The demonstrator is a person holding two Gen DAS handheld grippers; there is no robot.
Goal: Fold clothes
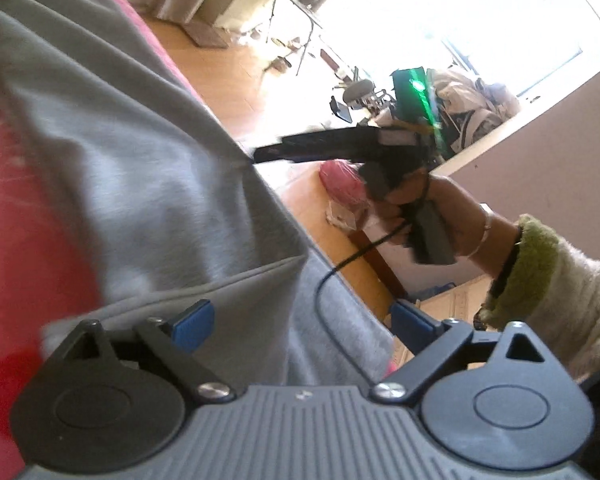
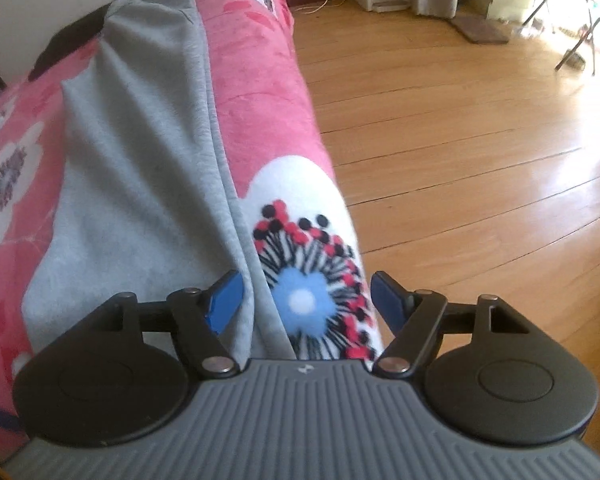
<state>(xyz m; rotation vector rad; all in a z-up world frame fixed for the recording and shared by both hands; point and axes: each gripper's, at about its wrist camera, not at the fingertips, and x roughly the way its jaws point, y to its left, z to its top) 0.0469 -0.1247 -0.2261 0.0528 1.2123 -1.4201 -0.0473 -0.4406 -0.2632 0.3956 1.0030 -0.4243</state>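
Note:
A grey garment [image 1: 120, 140] lies stretched along a pink flowered blanket [image 1: 16, 240] covering a bed or sofa. My left gripper [image 1: 300, 326] hovers over the garment's near corner, jaws wide apart, blue pads clear of the cloth. In the right wrist view the same grey garment [image 2: 132, 184] runs lengthwise away from me on the blanket [image 2: 260, 80]. My right gripper [image 2: 306, 304] is open above the garment's right edge and a big printed flower, gripping nothing. The left wrist view also catches the right gripper [image 1: 266, 154], blurred, at the garment's far edge, held by a hand [image 1: 452, 208].
The blanket's edge drops to a wooden floor [image 2: 460, 120] on the right. A folding table's legs [image 2: 572, 40] stand at the far right. A pink bag [image 1: 340, 182] lies on the floor beyond the bed. A white-and-green sleeve [image 1: 560, 292] reaches in from the right.

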